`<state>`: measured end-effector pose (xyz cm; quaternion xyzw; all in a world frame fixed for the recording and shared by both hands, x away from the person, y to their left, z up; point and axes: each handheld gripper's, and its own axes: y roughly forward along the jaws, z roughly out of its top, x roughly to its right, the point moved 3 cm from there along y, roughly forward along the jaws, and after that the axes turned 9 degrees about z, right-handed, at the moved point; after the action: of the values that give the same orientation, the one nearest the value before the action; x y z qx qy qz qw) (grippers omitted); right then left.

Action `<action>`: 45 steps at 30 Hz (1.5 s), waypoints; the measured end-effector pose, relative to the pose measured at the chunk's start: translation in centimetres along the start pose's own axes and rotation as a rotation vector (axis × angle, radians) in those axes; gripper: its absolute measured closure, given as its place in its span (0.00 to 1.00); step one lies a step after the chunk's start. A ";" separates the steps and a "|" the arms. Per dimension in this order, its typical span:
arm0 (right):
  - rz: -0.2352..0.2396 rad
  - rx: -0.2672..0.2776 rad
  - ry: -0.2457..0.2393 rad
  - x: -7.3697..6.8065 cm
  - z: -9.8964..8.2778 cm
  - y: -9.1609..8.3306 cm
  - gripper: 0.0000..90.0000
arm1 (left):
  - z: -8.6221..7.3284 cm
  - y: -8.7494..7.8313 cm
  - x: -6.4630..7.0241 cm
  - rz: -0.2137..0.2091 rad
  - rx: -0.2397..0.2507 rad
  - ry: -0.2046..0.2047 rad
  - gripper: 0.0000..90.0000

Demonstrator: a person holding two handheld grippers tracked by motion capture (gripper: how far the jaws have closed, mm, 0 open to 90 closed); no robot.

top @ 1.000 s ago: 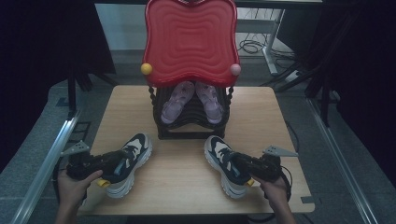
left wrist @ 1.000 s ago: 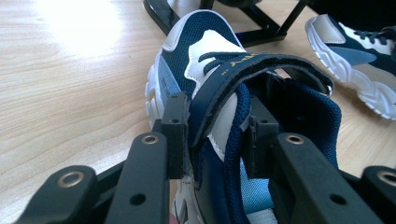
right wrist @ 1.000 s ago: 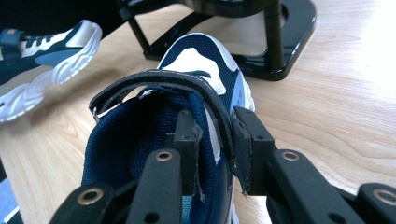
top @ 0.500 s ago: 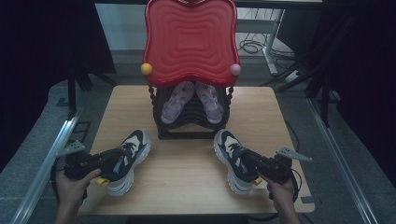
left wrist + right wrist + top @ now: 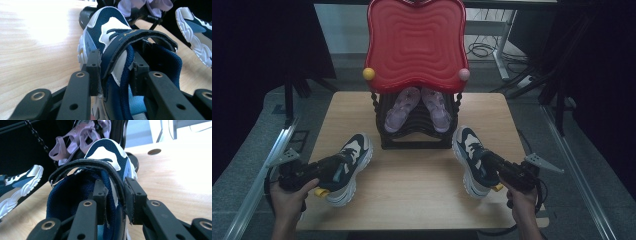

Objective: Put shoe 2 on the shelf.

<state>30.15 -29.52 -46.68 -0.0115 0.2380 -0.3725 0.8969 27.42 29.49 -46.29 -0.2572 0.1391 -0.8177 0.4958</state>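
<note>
Currently both grippers have a sneaker each. Left gripper (image 5: 329,170) is clamped on the left sneaker (image 5: 348,167): in the left gripper view one pad sits outside the collar wall, the other inside the opening, pinching wall and strap end between them. That sneaker lies on the wooden table (image 5: 412,190) at the near left, toe towards the black shoe rack (image 5: 414,137).

Right gripper (image 5: 492,167) is gripping the right sneaker (image 5: 472,157) the same way: collar wall and strap squeezed between the pads, one jaw in the opening, one outside. This sneaker is to the right of the rack's front corner, near it, toe pointing away from the person. Probably lifted slightly off the table, but the dim high view doesn't settle it.

A pair of lilac sandals (image 5: 418,107) sits tilted on the rack, under the red wavy panel (image 5: 416,42) with a yellow knob (image 5: 369,74) and a pink knob (image 5: 464,74).
</note>
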 end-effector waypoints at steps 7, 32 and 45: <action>-0.011 0.058 0.003 0.3 0.9 -0.2 0.81 | 1.3 -0.3 0.2 -0.011 0.050 -0.032 0.75; 0.013 0.170 0.031 0.3 5.0 -0.7 0.81 | 6.2 -1.2 1.0 0.000 0.155 -0.001 0.75; 0.026 0.223 0.013 0.1 7.3 -0.3 0.81 | 8.6 -1.1 1.1 -0.029 0.209 -0.023 0.75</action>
<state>33.20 -30.92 -40.25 0.0938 0.2010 -0.3851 0.8958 30.99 29.25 -38.31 -0.2155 0.0434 -0.8317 0.5099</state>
